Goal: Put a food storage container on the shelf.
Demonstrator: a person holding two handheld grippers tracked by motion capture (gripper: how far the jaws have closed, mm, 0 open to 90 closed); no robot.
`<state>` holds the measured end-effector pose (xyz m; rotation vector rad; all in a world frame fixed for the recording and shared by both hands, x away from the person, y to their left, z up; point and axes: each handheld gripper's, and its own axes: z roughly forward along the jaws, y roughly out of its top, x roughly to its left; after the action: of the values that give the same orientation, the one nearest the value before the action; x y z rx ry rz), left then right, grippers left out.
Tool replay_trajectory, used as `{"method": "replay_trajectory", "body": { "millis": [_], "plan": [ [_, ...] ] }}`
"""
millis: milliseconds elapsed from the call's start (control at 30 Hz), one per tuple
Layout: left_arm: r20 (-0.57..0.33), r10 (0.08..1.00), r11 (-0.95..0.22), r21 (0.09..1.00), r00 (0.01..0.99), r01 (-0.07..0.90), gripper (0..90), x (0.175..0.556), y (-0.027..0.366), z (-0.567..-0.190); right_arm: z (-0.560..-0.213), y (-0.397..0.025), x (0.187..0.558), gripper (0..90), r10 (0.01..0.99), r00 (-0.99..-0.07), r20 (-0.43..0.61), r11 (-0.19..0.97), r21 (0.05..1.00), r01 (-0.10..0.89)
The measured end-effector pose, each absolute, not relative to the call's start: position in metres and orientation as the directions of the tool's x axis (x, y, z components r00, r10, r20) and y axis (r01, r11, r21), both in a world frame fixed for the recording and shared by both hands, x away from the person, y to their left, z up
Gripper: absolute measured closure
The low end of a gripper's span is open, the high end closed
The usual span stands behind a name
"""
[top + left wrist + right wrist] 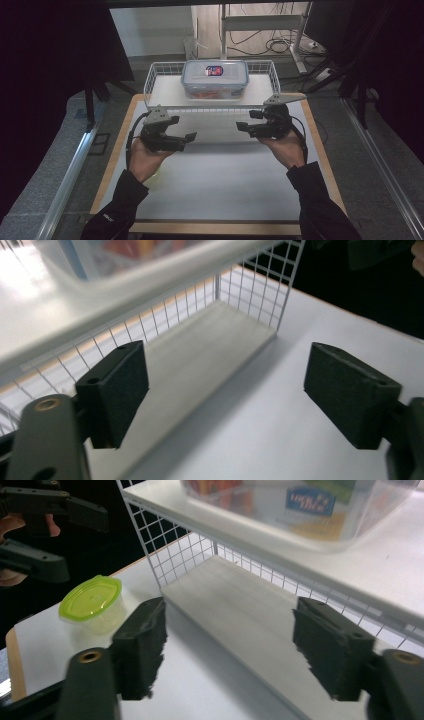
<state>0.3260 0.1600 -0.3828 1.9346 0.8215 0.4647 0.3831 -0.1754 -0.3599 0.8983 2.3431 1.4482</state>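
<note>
High view: both hand-held grippers, left and right, hover spread and empty before the rack; box untouched, nothing grasped yet.

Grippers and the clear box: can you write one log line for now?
left gripper: open, empty | right gripper: open, empty | clear plastic lidded box: on white wire shelf | small green-lidded tub: on table

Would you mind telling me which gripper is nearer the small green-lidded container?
Left. The left gripper hovers right beside the green-lidded container; the right gripper is across the table.
</note>
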Motion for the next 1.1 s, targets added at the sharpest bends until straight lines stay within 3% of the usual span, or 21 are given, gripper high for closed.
{"method": "replay_trajectory", "body": {
  "millis": [200, 433, 1100],
  "plan": [
    [0.028, 0.700, -0.379, 0.862, 0.713, 0.338, 10.2, 0.302, 0.159, -0.397, -0.371, -0.181, 0.368, 19.2, 0.618, -0.781, 0.092, 0.326, 0.873, 0.361],
    [-0.007, 0.699, -0.358, 0.862, 0.715, 0.359, 5.8, 0.281, 0.163, -0.419, -0.388, -0.191, 0.347, 10.9, 0.624, -0.778, 0.071, 0.346, 0.868, 0.356],
    [0.103, 0.708, -0.418, 0.858, 0.699, 0.297, 2.6, 0.228, 0.166, -0.478, -0.439, -0.215, 0.303, 0.3, 0.657, -0.747, 0.104, 0.327, 0.853, 0.406]
  ]
}}
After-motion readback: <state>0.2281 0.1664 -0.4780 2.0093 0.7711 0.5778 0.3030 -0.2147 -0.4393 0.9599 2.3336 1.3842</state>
